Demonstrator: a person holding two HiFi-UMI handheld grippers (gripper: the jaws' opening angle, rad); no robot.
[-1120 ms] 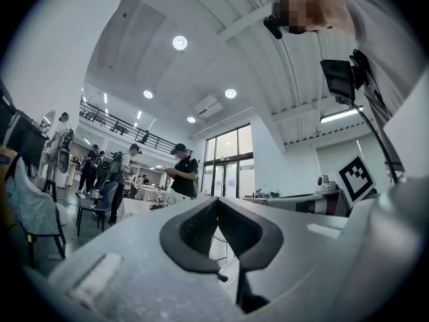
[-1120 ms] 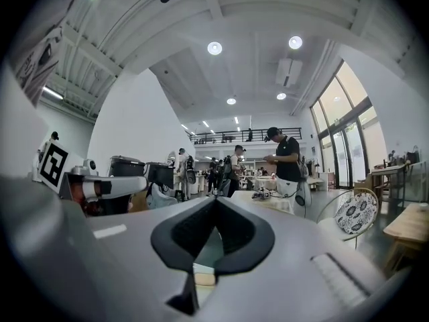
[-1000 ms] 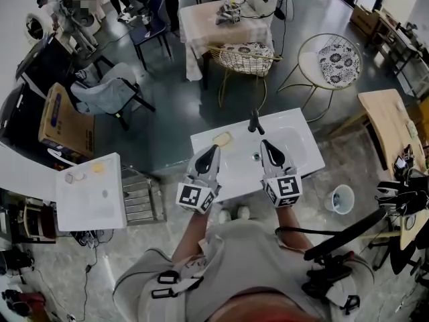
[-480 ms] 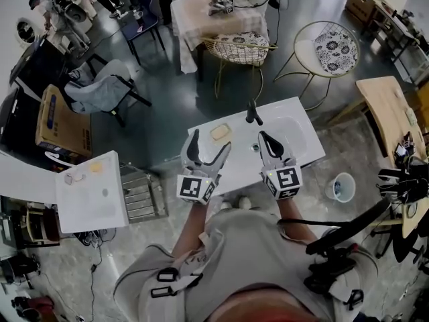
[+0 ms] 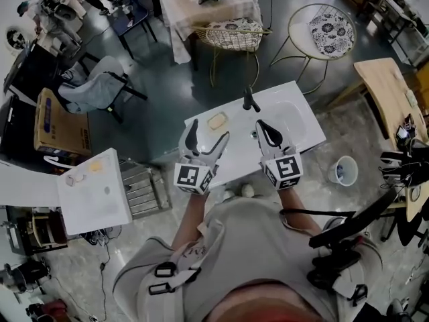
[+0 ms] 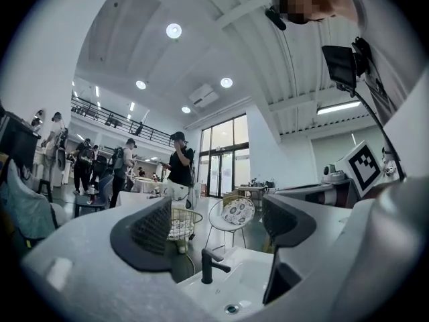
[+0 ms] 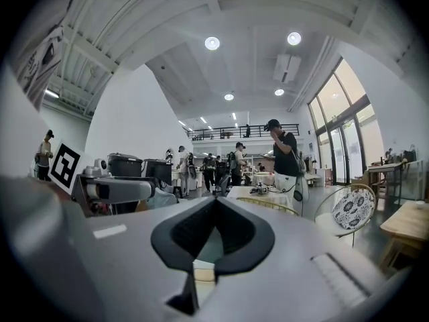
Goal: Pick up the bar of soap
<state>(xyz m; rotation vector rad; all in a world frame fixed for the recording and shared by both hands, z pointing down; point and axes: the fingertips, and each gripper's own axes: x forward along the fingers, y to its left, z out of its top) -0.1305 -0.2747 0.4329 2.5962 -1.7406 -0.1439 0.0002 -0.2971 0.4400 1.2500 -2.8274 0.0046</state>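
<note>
A pale yellow bar of soap (image 5: 217,121) lies on the white sink counter (image 5: 301,139), left of the black faucet (image 5: 250,101). My left gripper (image 5: 205,139) hovers just short of the soap. Its jaws are opening wide, and nothing is between them. In the left gripper view, the left gripper (image 6: 218,230) frames the faucet (image 6: 209,265) and the basin (image 6: 248,284); the soap is out of sight there. My right gripper (image 5: 268,134) hangs over the basin's near side, shut and empty. In the right gripper view, the right gripper (image 7: 214,210) has its pads together.
Beyond the counter stand two round wire chairs (image 5: 236,35) (image 5: 326,29) and a cloth-covered table (image 5: 208,5). A white cabinet (image 5: 94,193) is at the left, a wooden table (image 5: 385,92) at the right, a small bucket (image 5: 342,171) on the floor. People stand in the background.
The left gripper's jaws have gone from shut to wide open. Both grippers have edged forward over the counter, the left toward the soap.
</note>
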